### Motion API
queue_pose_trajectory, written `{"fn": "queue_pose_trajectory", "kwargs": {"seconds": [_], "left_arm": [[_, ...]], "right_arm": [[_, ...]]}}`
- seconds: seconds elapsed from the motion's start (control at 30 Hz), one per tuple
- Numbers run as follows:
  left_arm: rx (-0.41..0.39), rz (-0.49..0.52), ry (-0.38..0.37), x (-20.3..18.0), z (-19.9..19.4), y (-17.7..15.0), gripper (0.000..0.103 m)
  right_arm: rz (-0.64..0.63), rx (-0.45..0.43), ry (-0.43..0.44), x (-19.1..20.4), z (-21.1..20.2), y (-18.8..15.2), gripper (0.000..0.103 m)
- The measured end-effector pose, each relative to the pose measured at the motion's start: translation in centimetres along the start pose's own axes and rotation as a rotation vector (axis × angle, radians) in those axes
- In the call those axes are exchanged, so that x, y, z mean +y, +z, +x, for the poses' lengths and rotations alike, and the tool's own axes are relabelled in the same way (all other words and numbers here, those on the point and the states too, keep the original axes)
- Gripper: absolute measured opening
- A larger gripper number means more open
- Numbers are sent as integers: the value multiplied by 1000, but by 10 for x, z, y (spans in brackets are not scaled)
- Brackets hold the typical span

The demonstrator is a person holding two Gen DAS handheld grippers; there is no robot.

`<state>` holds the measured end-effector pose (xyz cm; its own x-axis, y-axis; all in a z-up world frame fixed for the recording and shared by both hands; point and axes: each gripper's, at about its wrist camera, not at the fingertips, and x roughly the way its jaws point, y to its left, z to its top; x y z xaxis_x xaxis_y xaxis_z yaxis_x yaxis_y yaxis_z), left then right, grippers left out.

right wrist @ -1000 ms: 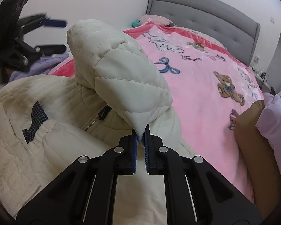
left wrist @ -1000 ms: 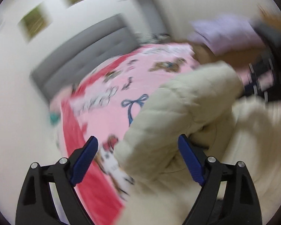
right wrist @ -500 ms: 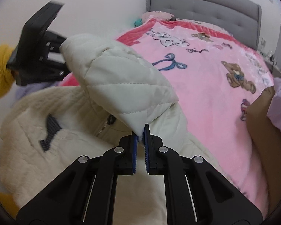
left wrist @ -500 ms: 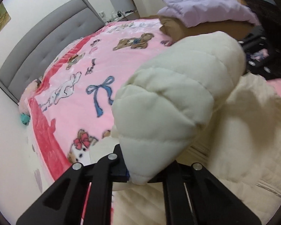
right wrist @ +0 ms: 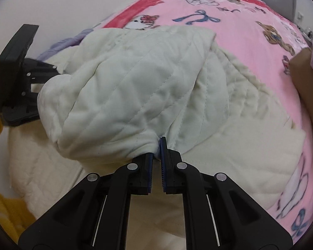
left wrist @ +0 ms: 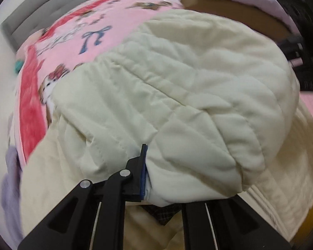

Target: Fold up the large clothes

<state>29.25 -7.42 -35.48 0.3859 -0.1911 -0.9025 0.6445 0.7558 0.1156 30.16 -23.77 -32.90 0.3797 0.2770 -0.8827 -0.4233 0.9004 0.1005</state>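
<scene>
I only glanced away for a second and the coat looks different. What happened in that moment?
The left tongs, open a second ago, closed on the puffy part of the cream coat. Both tongs then carried that part down, so it went from standing up to lying across the coat. The right tongs kept their pinch throughout. The pink blanket and the brown pillow stayed put.

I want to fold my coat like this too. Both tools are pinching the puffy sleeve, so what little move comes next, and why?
Probably lower the sleeve flat onto the coat and only then let go. The right tool and left tool both grip its cuff end, and the sleeve arches puffed up above the coat's front on the pink blanket, not yet lying flat.
</scene>
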Motion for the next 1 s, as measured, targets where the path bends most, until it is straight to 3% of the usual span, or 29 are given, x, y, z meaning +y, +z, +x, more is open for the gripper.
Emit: {"fn": "queue_pose_trajectory", "kwargs": {"seconds": [0.07, 0.2, 0.3, 0.4, 0.47, 0.57, 0.63, 0.67, 0.73, 0.8, 0.9, 1.0], "left_arm": [[-43, -62, -4, 7, -1, -3, 12], [-122, -167, 17, 21, -23, -6, 11], [-149, -152, 54, 18, -36, -7, 11], [-105, -102, 105, 4, -21, -15, 11], [-96, -89, 154, -2, -6, -21, 11], [-139, -105, 184, -4, -6, -25, 13], [-170, -138, 184, -1, -13, -28, 22], [-176, -150, 180, -1, -16, -29, 26], [-182, -163, 169, -2, -25, -32, 50], [-200, -185, 153, 0, -38, -36, 64], [-204, -239, 133, 11, -58, -44, 65], [-219, -339, 94, 35, -74, -47, 68]], "right_arm": [[-117, -9, -111, 19, 4, -4, 6], [-246, -79, -208, 44, -24, -9, 5], [-308, -36, -243, 55, -34, -15, 5], [-326, 45, -273, 59, -15, -30, 3], [-272, 115, -242, 54, -1, -40, 0], [-141, 18, -154, 37, -22, -47, 6], [-6, -61, -88, 16, -45, -48, 31], [75, -104, -50, 0, -56, -47, 33], [215, -149, -10, -32, -66, -39, 34], [280, -168, -11, -54, -63, -26, 35], [313, -178, -21, -83, -51, -3, 35], [295, -170, 23, -93, -31, 22, 35]]}}
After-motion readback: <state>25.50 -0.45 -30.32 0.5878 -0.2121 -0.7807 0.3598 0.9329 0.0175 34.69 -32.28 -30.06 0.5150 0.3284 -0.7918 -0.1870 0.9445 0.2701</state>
